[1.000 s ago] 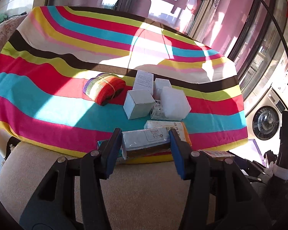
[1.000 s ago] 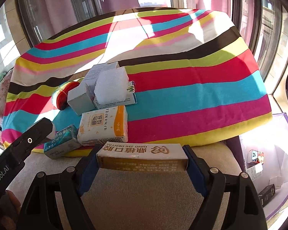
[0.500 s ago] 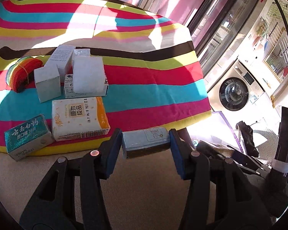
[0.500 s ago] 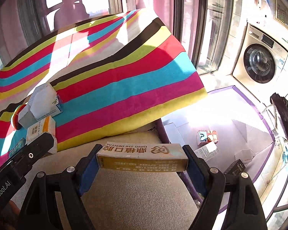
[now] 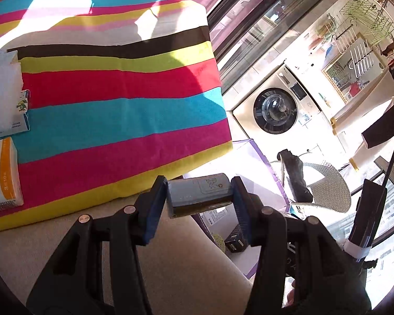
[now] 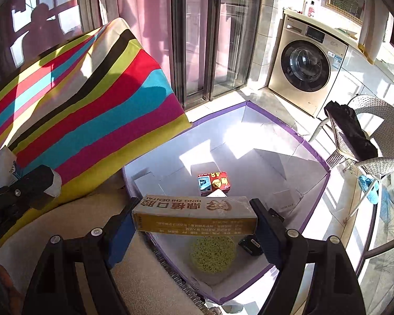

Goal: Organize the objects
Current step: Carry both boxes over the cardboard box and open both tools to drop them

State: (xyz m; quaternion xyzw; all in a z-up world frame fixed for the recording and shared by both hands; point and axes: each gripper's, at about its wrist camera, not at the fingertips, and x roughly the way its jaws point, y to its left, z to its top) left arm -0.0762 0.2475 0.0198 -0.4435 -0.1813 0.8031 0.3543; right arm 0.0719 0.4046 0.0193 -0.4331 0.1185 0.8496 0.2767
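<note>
Both grippers swung past the blanket's edge, jaws clamping blue pack and toothpaste box above the bin.

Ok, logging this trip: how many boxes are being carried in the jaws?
2. A grey-blue box clamped in the jaws of the left gripper; a long yellow box in those of the right gripper. No others show.
</note>
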